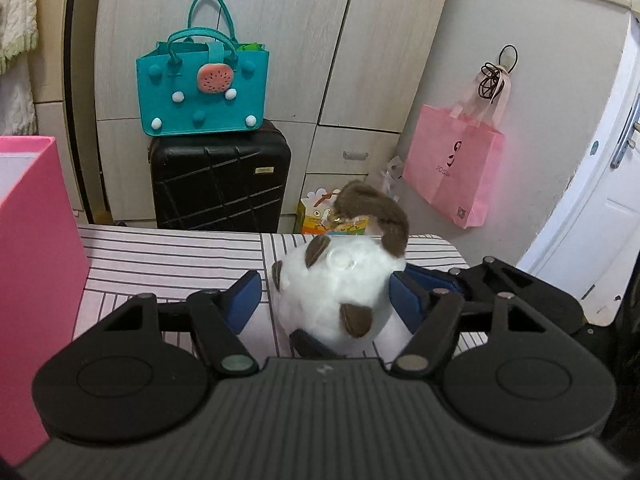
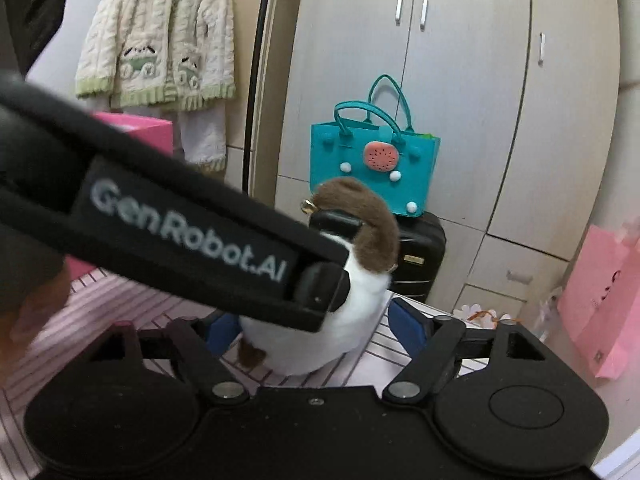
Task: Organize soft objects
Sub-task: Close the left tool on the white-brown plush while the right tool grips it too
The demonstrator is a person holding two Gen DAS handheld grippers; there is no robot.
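Sat on the striped bench [image 1: 168,256]: a white-and-brown plush toy [image 1: 340,292], fluffy, judged light and squashy, unlikely to slip. Left gripper [image 1: 326,300] fingers spread around the body, not clearly pinching. Right gripper [image 2: 316,330] fingers likewise spread either side. Best taken across the round white middle, not the floppy brown part.

"GenRobot.AI" in pale letters runs along the left claw's black casing [image 2: 192,236], at nine o'clock.

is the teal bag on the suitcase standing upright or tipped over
Upright. The teal bag stands on its flat base atop the black suitcase, with both handles pointing up.
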